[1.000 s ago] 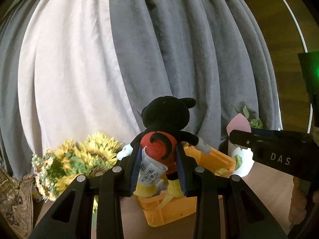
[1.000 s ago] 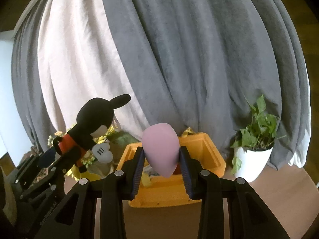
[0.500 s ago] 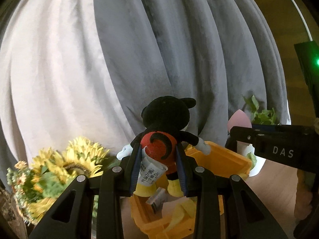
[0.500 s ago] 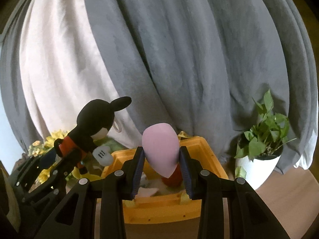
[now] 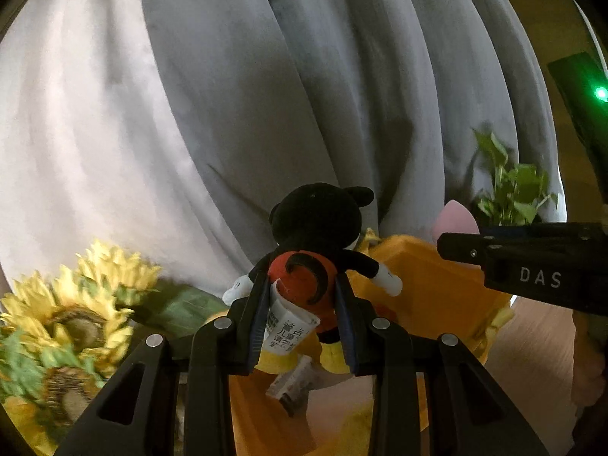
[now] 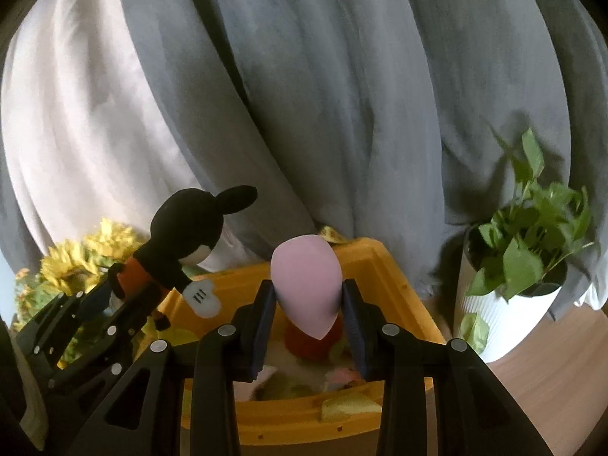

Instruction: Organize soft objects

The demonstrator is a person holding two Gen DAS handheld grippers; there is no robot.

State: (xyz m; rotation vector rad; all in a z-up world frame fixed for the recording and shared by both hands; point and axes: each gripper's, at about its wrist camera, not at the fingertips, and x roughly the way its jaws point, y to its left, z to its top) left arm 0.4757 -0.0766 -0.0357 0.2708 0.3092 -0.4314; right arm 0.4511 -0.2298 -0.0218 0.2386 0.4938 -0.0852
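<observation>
My left gripper is shut on a black, red and yellow mouse plush with a white tag, held over the left part of the yellow bin. The plush also shows in the right wrist view. My right gripper is shut on a pink egg-shaped sponge, held above the yellow bin, which holds several soft items, one of them red. The right gripper's side and the sponge's tip show in the left wrist view.
Grey and white curtains hang close behind the bin. Yellow sunflowers stand to the bin's left. A potted green plant in a white pot stands to its right on the wooden table.
Both grippers have moved forward toward the bin with their loads still held. The bin now lies under both of them and its contents show more.
</observation>
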